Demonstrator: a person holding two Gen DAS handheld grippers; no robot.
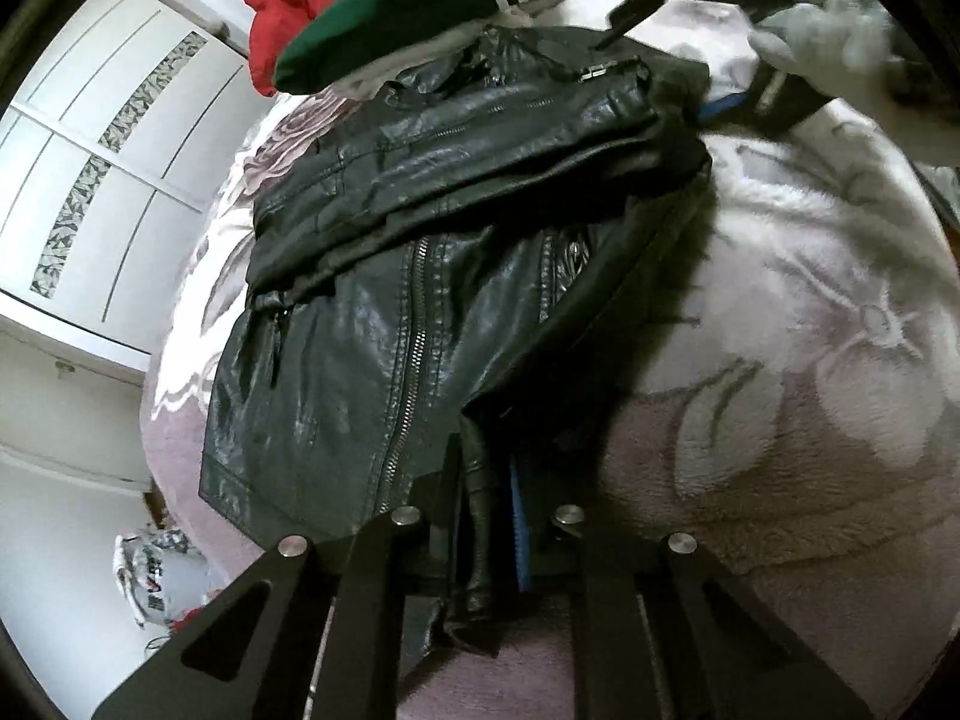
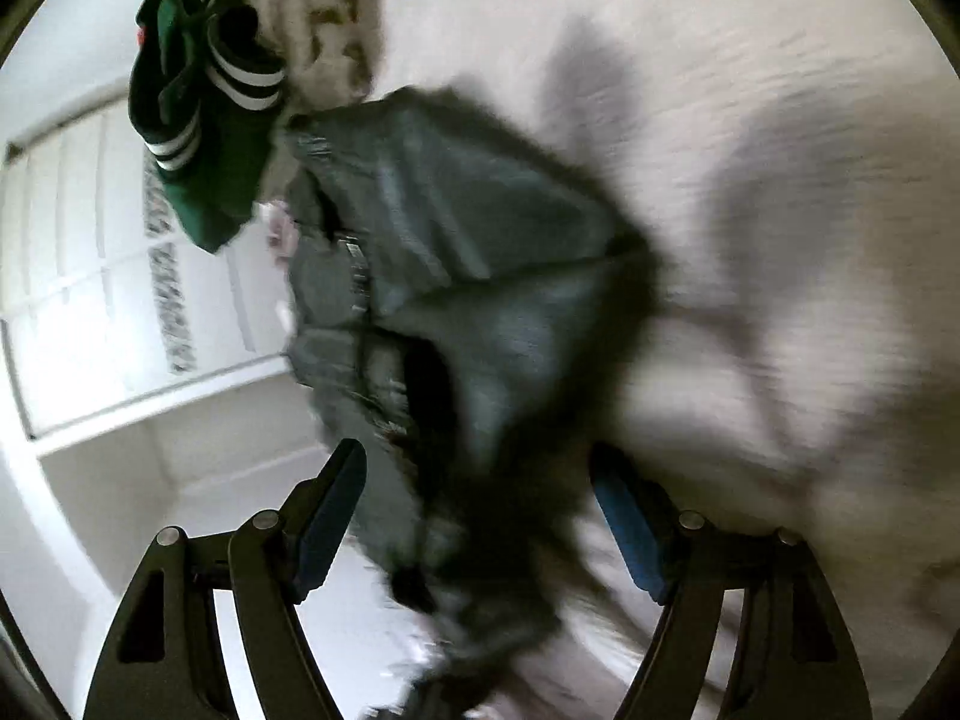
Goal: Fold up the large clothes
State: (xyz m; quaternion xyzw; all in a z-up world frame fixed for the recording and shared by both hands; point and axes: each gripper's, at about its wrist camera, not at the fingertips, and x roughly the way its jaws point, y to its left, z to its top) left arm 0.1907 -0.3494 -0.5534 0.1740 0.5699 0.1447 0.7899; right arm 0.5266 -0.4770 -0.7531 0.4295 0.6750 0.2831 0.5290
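Fleecy floral blanket covers the bed, white wardrobe doors beyond it. My black leather jacket lies mid-blanket, top half already doubled over, zip facing up. My left gripper is pinched tight on the jacket's near hem strip, prob. to lift it for the next fold. My right gripper sits half open at the jacket's far side, fabric between the pads but not clamped; view's blurred. Red & green garments are heaped behind the jacket's collar.
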